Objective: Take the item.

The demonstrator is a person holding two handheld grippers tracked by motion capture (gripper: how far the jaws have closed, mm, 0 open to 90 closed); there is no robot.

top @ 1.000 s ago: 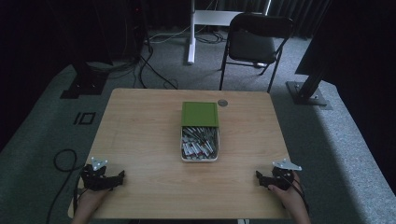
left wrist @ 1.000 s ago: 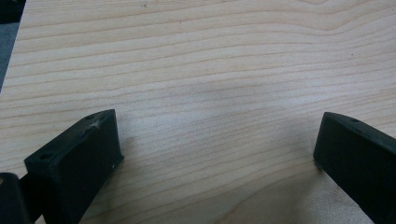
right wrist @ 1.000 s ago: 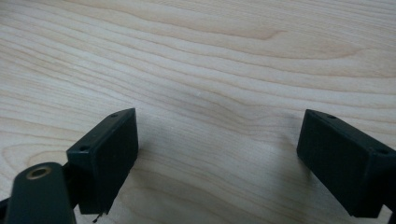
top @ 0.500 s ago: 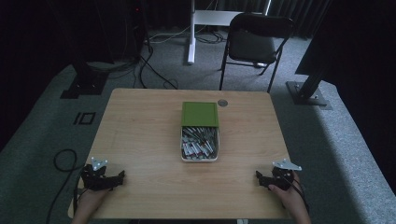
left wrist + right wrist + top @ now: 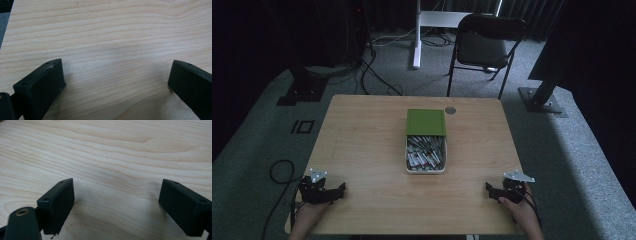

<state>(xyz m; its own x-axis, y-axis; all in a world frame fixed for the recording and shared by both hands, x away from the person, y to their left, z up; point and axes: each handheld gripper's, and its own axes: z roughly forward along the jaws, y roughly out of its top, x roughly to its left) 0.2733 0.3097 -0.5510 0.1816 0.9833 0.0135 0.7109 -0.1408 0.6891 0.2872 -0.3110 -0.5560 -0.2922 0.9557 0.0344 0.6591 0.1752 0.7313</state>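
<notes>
Two grippers rest at the near corners of the wooden table [image 5: 362, 130] we work at, with the white tray [image 5: 425, 171] of small batteries at its middle, well apart from both, and a green lid [image 5: 426, 122] lying against the tray's far end beside a small round disc [image 5: 450, 110]. Our left gripper [image 5: 343, 187] sits near the near left corner, its jaws spread wide over bare wood and grasping nothing, while our right gripper [image 5: 486, 187] sits near the near right corner, likewise spread wide with nothing between its jaws.
</notes>
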